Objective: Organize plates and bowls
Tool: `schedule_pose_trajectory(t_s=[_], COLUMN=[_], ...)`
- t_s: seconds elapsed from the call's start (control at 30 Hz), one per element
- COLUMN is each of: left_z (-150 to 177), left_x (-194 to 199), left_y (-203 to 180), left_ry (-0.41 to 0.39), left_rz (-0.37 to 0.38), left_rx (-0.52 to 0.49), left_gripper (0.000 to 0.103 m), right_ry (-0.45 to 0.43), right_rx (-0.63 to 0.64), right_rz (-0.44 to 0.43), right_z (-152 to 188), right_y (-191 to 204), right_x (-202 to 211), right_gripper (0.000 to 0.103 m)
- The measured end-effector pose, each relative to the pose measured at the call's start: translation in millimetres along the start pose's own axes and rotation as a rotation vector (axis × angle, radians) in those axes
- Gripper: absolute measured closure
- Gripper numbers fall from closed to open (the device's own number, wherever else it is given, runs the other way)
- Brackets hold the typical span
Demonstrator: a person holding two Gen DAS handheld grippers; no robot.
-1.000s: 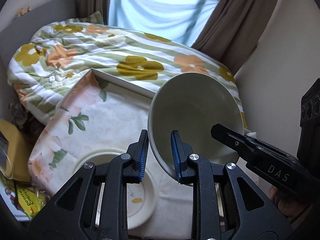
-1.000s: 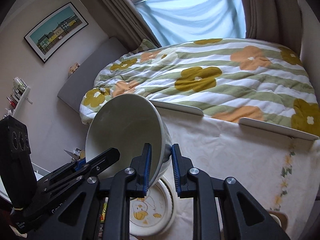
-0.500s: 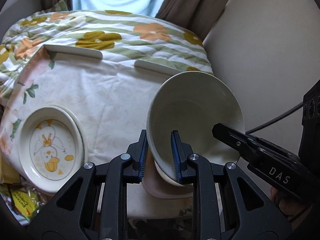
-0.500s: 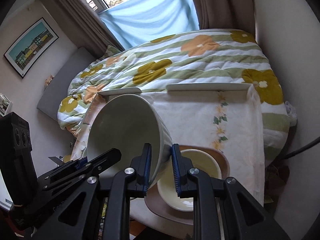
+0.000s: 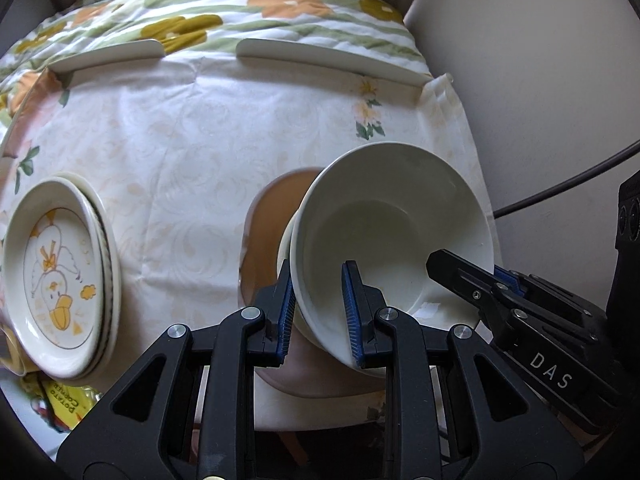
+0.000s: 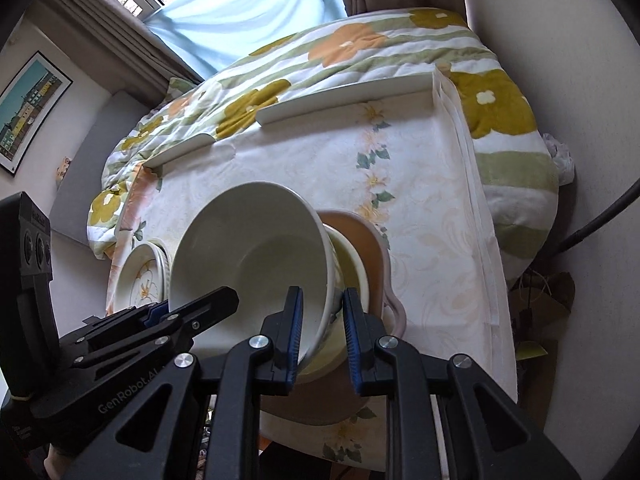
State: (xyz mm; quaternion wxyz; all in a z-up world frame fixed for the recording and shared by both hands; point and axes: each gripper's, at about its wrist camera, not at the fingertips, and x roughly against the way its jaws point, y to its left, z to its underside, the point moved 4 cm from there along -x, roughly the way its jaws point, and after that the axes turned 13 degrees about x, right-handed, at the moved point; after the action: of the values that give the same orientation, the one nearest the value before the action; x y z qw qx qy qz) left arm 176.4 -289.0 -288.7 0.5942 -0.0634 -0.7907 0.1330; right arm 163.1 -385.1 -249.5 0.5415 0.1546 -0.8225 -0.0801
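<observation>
I hold the big white bowl point(image 5: 384, 240) by its rim with both claws, left gripper point(image 5: 318, 312) and right gripper point(image 6: 320, 328) each pinching one side, so it sits tipped over the small bowl point(image 6: 352, 268) on the brown plate point(image 6: 364, 232), ready to nest

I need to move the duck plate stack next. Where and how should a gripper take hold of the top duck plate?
Grip the duck plate by its raised rim on the edge nearest the gripper, one finger over the lip and one under. It lies flat atop another plate, so only the thin overhanging rim offers purchase; come in low from the table's near side.
</observation>
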Motion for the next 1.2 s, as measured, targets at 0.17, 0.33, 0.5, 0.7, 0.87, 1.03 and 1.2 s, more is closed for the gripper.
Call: schedule_pose_trajectory(t_s=[0.17, 0.33, 0.5, 0.7, 0.87, 1.03, 1.2], left_z=[-1, -1, 2, 4, 7, 8, 10], left_x=[-6, -8, -6, -5, -9, -10, -12], left_y=[-2, -9, -15, -23, -23, -22, -21], left_ry=[0.002, -0.015, -0.037, -0.076, -0.078, -0.085, -0.096], left_rz=[-0.028, -0.081, -0.140, -0.206, -0.229, -0.249, -0.277], left_rx=[-0.028, -0.076, -0.128, -0.184, -0.193, -0.193, -0.196], left_gripper=[0.083, 0.083, 0.083, 0.083, 0.083, 0.083, 0.083], right_ry=[0.006, 0.001, 0.006, 0.007, 0.008, 0.009, 0.013], right_rx=[0.021, 0.064, 0.076, 0.076, 0.078, 0.087, 0.091], right_rz=[0.020, 0.058, 0.069, 0.069, 0.067, 0.062, 0.051], right_z=[3, 2, 3, 4, 4, 6, 8], right_y=[-1, 0, -2, -2, -1, -2, -3], right_x=[-6, -8, -7, -7, -7, -6, -5], right_gripper=[0.085, 0.085, 0.085, 0.085, 0.084, 0.084, 0.084])
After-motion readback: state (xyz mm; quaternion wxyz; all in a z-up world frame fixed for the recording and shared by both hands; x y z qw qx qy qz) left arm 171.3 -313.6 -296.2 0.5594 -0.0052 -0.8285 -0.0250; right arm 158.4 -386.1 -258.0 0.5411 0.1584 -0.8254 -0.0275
